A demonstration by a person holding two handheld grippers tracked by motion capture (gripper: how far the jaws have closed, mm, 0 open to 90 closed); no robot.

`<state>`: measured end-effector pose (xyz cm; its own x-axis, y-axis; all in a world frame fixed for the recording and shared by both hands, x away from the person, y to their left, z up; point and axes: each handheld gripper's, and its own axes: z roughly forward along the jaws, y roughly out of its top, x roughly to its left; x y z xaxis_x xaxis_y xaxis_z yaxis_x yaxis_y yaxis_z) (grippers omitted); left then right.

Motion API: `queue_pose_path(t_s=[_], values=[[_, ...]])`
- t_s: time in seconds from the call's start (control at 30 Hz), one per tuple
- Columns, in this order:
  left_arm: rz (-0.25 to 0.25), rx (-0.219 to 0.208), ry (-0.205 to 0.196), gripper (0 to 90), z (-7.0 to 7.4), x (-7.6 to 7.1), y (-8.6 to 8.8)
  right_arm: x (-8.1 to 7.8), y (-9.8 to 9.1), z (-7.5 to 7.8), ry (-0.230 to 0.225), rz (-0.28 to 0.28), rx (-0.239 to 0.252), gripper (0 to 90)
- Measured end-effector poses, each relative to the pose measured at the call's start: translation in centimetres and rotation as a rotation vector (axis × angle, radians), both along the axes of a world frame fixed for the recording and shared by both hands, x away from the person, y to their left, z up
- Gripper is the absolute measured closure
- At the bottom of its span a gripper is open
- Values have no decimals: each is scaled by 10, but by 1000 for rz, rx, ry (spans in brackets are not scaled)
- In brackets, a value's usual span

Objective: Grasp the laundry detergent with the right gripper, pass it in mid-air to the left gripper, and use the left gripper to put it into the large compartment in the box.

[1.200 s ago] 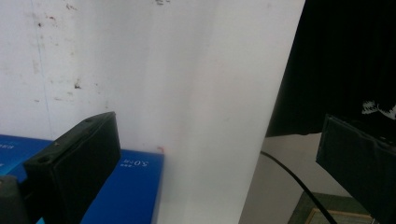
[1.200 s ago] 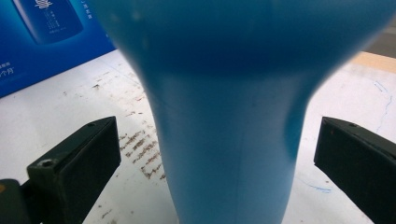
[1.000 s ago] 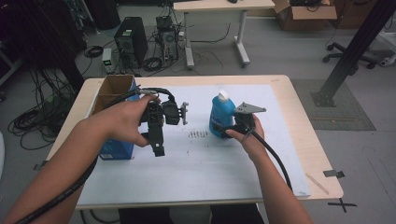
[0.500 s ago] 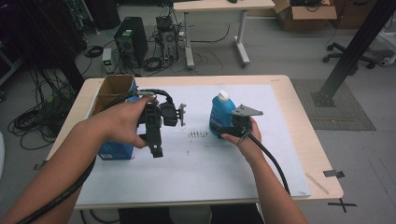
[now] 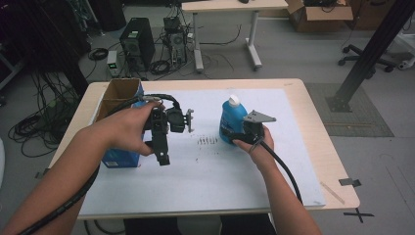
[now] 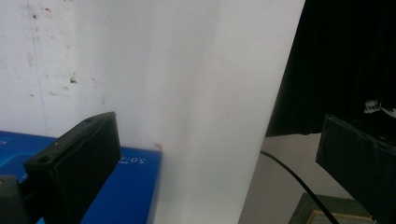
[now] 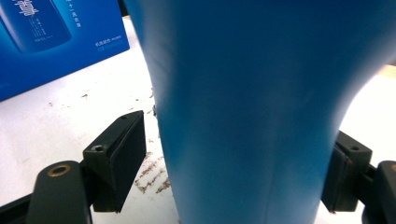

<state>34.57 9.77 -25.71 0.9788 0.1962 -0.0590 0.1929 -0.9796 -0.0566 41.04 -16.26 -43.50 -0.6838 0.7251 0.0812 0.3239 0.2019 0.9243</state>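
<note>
A blue bottle [image 5: 232,120] with a white cap stands upright on the white mat [image 5: 215,171], right of middle. My right gripper [image 5: 229,135] reaches it from the near right, low at its base. In the right gripper view the bottle [image 7: 252,93] stands between the jaws, which have just been closing. The right pad [image 7: 334,177] lies against the bottle and a thin gap remains at the left pad [image 7: 126,158]. My left gripper [image 5: 164,157] hovers over the mat's left half, open and holding nothing [image 6: 219,135].
An open cardboard box [image 5: 117,95] sits at the table's far left with a blue carton [image 5: 120,157] in front of it, under my left hand. Dark scuff marks [image 5: 208,141] dot the mat between the grippers. The table's near edge [image 5: 220,213] runs close below.
</note>
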Motion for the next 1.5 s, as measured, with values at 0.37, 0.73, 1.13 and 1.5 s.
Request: queue_pose_path(t_s=[0.37,0.73,1.13,1.5], values=[[-4,0,-2,4,0,0,-1,1,0,-1,-6,9,-16,282],[-8,-2,-6,4,0,0,-3,3,0,-4,-1,2,-27,355],[-8,-5,-7,3,0,1,-3,4,-1,-6,-22,18,-38,437],[-12,-2,-8,2,1,0,-3,2,0,-4,-27,36,-40,455]])
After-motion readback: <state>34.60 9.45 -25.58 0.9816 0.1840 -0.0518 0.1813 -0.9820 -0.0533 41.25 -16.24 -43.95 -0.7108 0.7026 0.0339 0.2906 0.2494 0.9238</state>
